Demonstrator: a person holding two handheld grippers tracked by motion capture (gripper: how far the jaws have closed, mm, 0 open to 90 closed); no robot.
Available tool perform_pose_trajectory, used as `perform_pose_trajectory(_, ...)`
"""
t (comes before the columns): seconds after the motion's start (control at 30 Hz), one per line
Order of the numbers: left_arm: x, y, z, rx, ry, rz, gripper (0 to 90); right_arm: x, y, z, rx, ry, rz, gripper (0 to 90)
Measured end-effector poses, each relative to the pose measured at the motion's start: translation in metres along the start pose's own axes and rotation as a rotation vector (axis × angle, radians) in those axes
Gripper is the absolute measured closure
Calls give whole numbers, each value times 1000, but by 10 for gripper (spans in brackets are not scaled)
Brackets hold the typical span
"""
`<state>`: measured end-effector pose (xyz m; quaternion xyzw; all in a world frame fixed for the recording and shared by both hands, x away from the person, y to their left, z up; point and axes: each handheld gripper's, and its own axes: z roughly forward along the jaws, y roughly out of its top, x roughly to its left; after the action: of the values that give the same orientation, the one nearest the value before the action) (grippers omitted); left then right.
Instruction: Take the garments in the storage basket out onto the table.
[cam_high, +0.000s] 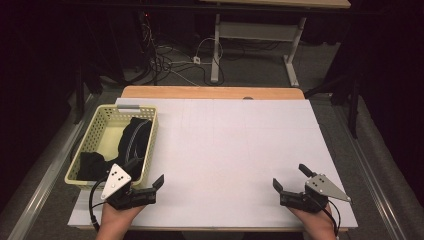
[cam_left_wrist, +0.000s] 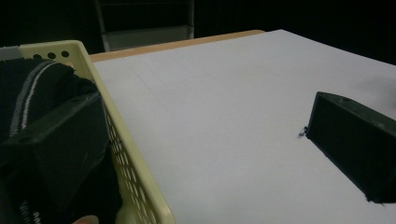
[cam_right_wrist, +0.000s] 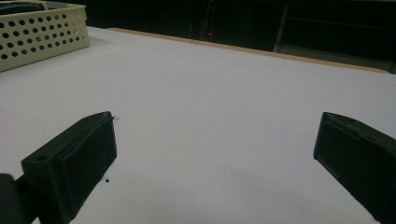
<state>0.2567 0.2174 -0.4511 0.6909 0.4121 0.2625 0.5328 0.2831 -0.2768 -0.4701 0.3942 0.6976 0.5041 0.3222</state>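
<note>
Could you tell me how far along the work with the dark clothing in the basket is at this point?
Nothing looks done yet: the dark clothing all lies in the yellow basket, and none lies on the white table. In hand: the left gripper sits open at the basket's near corner, one jaw over the basket. The right gripper rests open, holding nothing. Grasping and lifting out remain.

Dark clothes (cam_high: 131, 141) partly hidden behind basket (cam_high: 102, 120) wall and left gripper (cam_high: 148, 183); garment type indiscernible.

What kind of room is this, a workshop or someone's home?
Probably a lab or recording room, not a home: a white-covered table with dark curtains around it, cables tangled on the floor behind, and a hand-held gripper on each side.
</note>
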Motion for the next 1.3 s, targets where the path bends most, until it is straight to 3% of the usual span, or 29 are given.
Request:
perform_pose_trajectory(0.1, 0, 0, -1, -1, 8, 4, 0, 0, 1, 1, -8, 0, 2, 2)
perform_pose_trajectory(0.13, 2, 1, -2, -3, -1, -15, 0, 0, 2, 0, -13, 0, 2, 2)
perform_pose_trajectory(0.4, 8, 3, -1, -6, -12, -44, 0, 2, 2, -1, -15, -12, -4, 2)
perform_pose_trajectory(0.5, 8, 3, 0, -2, -53, -16, 0, 1, 2, 0, -7, -17, -10, 2)
perform_pose_trajectory(0.77, 3, 7, -3, -6, -73, -8, 0, -2, 3, -4, -15, -19, -5, 2)
perform_pose_trajectory(0.93, 7, 12, -7, -8, -45, -2, 0, -3, 3, -5, -16, -15, -2, 2)
perform_pose_trajectory(1.03, 13, 13, -10, 3, -45, -22, 0, -3, 2, -3, -5, -11, 0, 2)
perform_pose_trajectory(1.2, 25, 13, -15, 20, -9, -33, 0, -2, 3, -3, -3, -10, -9, 2)
perform_pose_trajectory(1.3, 34, 10, -18, 58, 21, -31, 0, -2, 2, -1, 2, -9, -5, 2)
